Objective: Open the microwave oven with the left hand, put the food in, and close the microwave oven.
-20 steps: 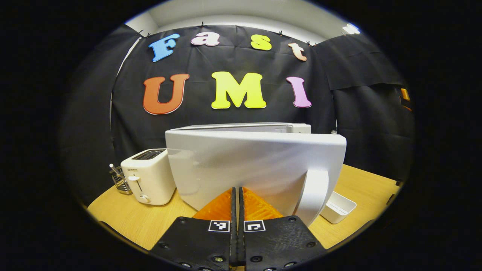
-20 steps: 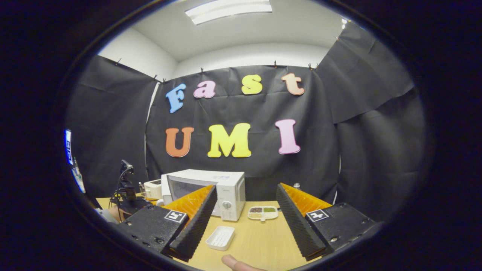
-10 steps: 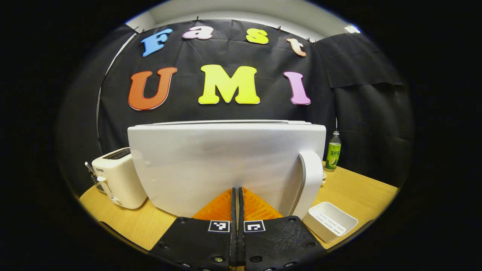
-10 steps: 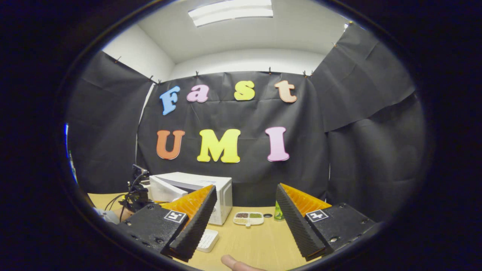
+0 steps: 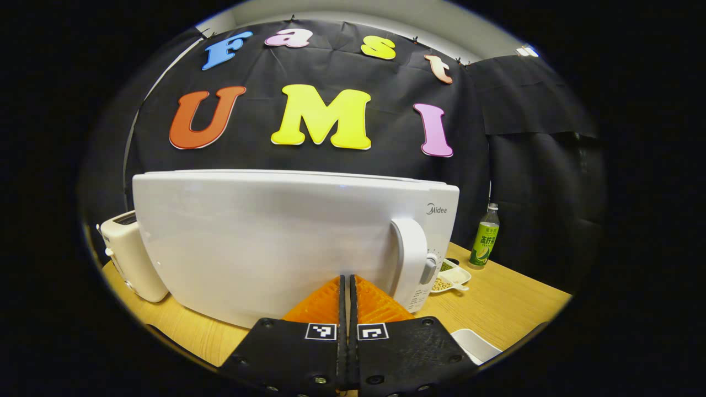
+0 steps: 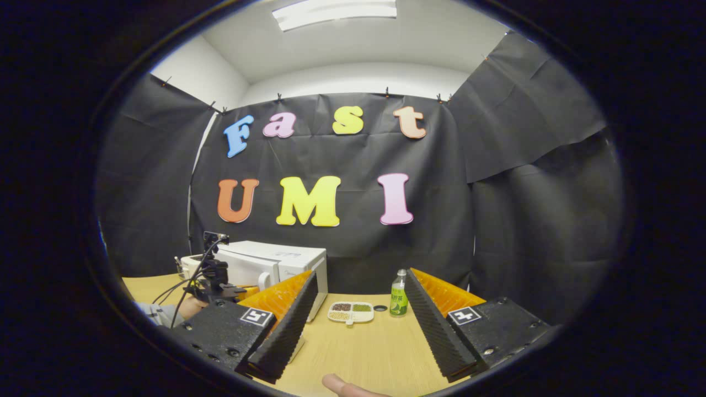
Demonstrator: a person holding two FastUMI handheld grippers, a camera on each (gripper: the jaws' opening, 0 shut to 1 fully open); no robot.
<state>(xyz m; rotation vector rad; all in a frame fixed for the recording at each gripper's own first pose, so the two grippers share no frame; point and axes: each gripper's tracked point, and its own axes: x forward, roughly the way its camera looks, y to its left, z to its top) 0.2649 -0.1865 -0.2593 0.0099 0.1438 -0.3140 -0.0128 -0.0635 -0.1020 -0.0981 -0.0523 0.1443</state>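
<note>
- The left gripper (image 5: 347,286), fingers pressed together, is set against the microwave oven (image 5: 287,237) door.
- The right gripper (image 6: 358,309) is held spread above the worktop (image 6: 364,353).

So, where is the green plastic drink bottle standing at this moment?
The green plastic drink bottle stands upright on the wooden table near the black cloth wall, just right of the white divided food tray, with the white microwave oven further left.
</note>
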